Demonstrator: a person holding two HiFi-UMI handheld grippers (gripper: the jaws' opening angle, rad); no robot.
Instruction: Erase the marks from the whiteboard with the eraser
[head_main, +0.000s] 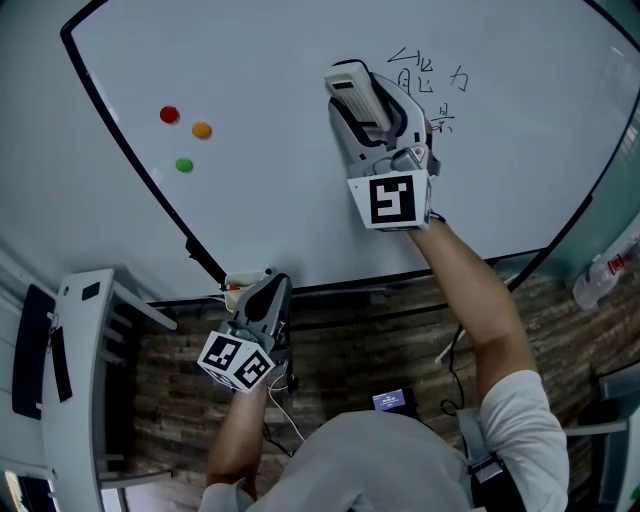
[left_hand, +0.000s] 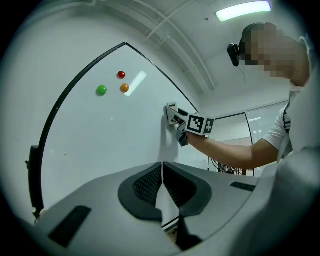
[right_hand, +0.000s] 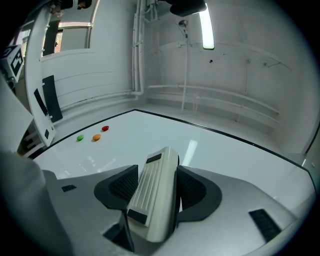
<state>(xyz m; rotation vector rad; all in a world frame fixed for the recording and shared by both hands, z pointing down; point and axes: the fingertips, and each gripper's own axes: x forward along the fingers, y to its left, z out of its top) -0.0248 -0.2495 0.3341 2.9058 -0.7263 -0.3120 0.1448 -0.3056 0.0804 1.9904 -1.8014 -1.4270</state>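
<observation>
Eraser (head_main: 355, 92) sits clenched in my right gripper (right_hand: 156, 187), facing the whiteboard (head_main: 280, 150) to wipe marks (head_main: 428, 85) at 2 o'clock; left gripper (left_hand: 161, 187) hangs closed, empty.

Head view: marks (head_main: 440, 88) just right of the right gripper (head_main: 365, 108) jaws. Their left strokes are hidden behind the gripper body, rest too small to read. whiteboard (head_main: 250, 200) cut off by top pic edge. Right gripper view: eraser (right_hand: 152, 192) btwn jaws, underside faces away, near end sunk out of sight. Small orange-white item (head_main: 233, 285) just beside left gripper (head_main: 262, 292) jaws, mostly covered, can't ID.
</observation>
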